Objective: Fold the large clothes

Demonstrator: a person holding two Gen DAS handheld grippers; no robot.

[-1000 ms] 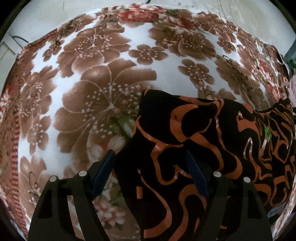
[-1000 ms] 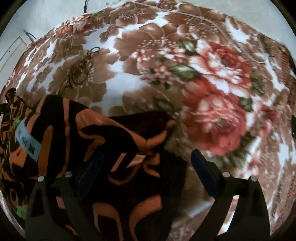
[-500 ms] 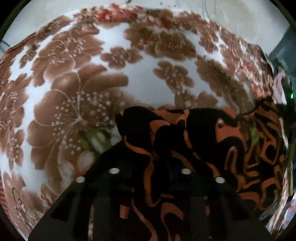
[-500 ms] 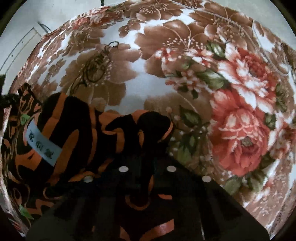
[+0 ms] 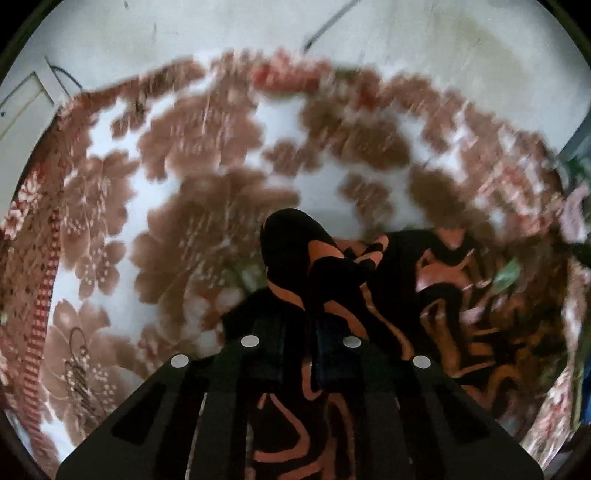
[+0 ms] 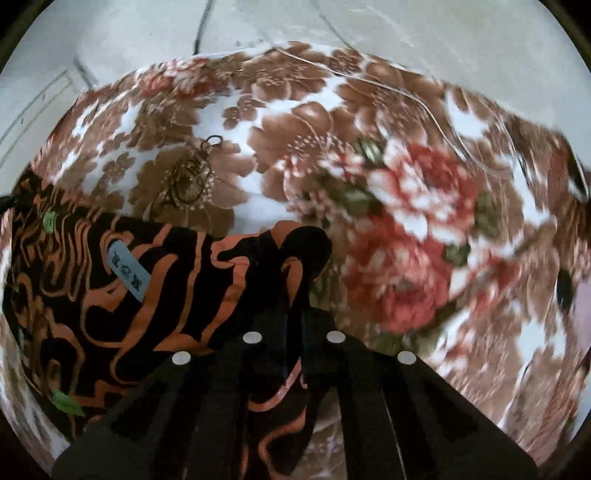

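A black garment with orange swirls (image 5: 436, 295) lies on a floral blanket. My left gripper (image 5: 301, 332) is shut on a bunched corner of it, which sticks up past the fingertips. My right gripper (image 6: 293, 332) is shut on another corner of the same garment (image 6: 147, 288), which stretches off to the left. A pale blue label (image 6: 129, 273) shows on the cloth. Both corners are lifted off the blanket.
The brown, white and red floral blanket (image 5: 184, 206) covers the whole surface, with a large red rose (image 6: 417, 229) to the right. A pale wall (image 6: 295, 22) stands behind. A loose dark thread (image 6: 192, 173) lies on the blanket.
Both grippers were open over the garment corners, then shut on them. Now both have lifted, the cloth rises with them and the wall comes into view.
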